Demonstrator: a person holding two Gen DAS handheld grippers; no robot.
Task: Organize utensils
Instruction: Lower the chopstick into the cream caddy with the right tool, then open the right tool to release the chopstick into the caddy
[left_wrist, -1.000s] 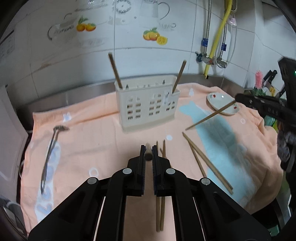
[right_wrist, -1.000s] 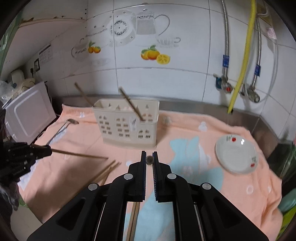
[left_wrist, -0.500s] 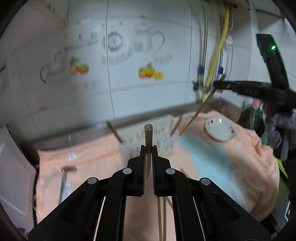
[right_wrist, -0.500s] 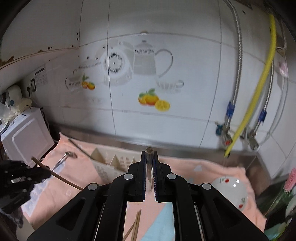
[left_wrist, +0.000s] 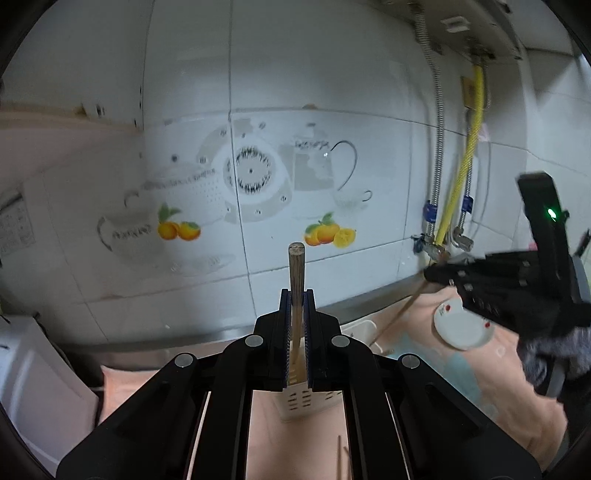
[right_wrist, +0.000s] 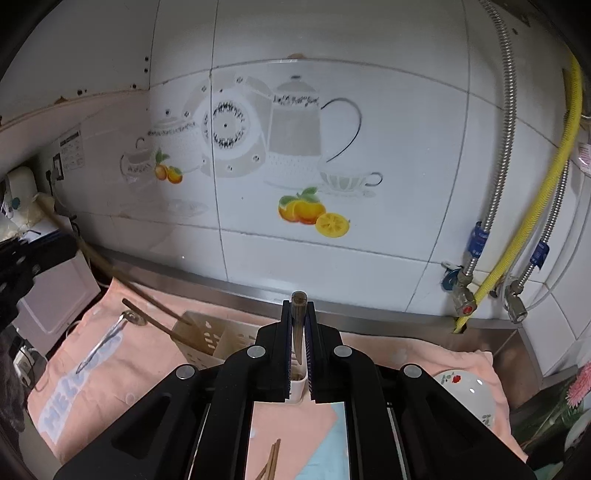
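Observation:
My left gripper is shut on a wooden chopstick that stands upright, its lower end over the cream utensil holder. My right gripper is shut on another chopstick, also upright over the holder. In the left wrist view the right gripper shows at the right, its chopstick slanting down into the holder. In the right wrist view the left gripper shows at the left, its chopstick slanting into the holder. Another chopstick leans in the holder.
An orange towel covers the counter. A metal spoon lies on it at the left. A white saucer sits at the right. Loose chopsticks lie on the towel near me. Pipes and the tiled wall stand behind.
Both grippers have risen from the towel and tilted up with their chopsticks. The chopstick ends now hang over the holder, and both grippers have come closer to it.

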